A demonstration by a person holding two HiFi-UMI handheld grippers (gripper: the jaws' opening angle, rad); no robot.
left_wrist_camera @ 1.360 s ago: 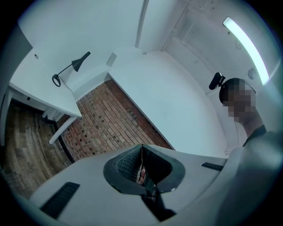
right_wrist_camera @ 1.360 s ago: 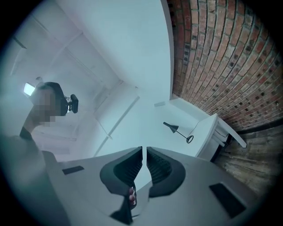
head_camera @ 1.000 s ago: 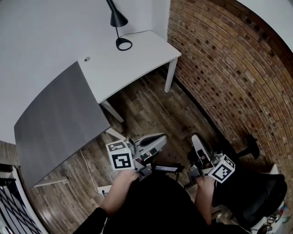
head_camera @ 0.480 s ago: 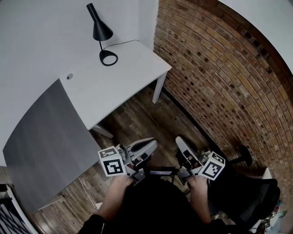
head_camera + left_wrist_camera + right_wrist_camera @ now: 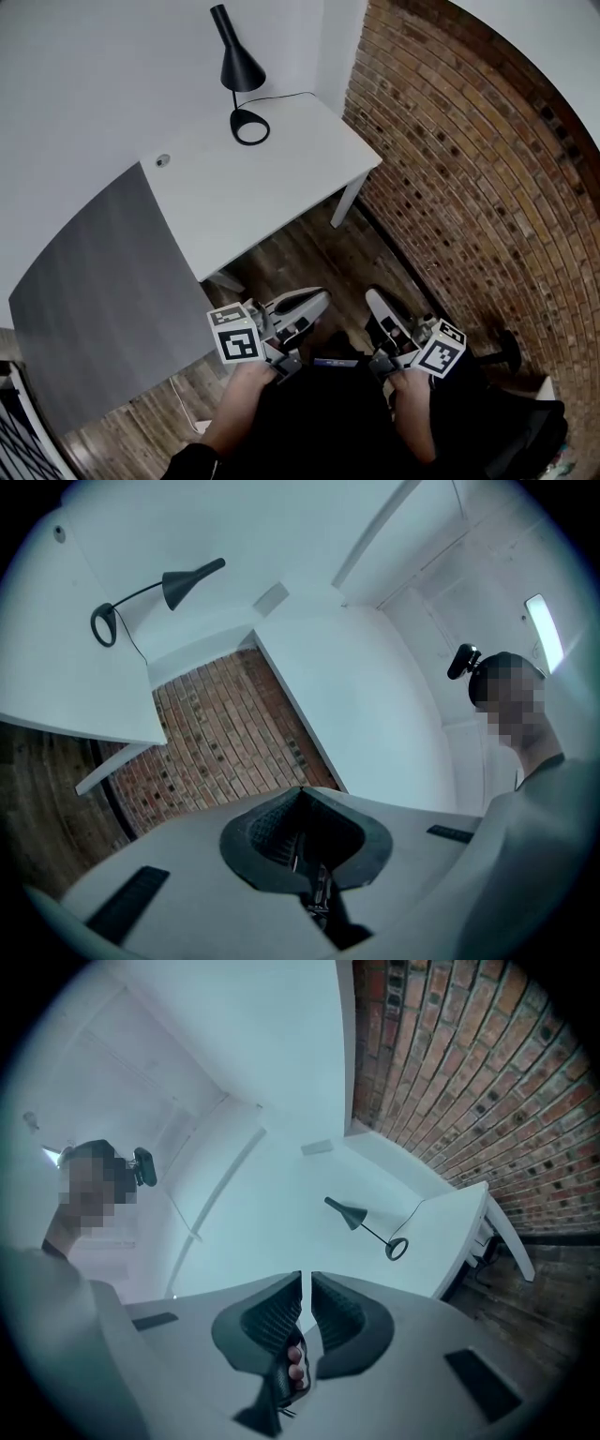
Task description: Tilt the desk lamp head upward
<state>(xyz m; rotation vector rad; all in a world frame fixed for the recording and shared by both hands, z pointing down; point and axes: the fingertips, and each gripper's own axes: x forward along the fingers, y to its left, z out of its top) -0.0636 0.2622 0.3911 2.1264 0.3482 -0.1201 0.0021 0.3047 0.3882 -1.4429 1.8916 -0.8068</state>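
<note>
Currently the left gripper (image 5: 315, 300) and right gripper (image 5: 377, 306) are both clenched empty, well apart from the black desk lamp (image 5: 239, 84) at the white desk's (image 5: 281, 178) far corner; its cone shade (image 5: 240, 67) is likely light and stiff-hinged, best pinched at the rim.

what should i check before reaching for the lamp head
1. Desk lamp upright on the white desk: ok.
2. Lamp head points down, not yet tilted: ok.
3. Left gripper jaws ready to grasp: not ok, shut and empty.
4. Right gripper jaws ready to grasp: not ok, shut and empty.
5. Grippers close to the lamp: not ok, both far from it, over the floor.
6. Head joint moves freely: cannot tell.
</note>
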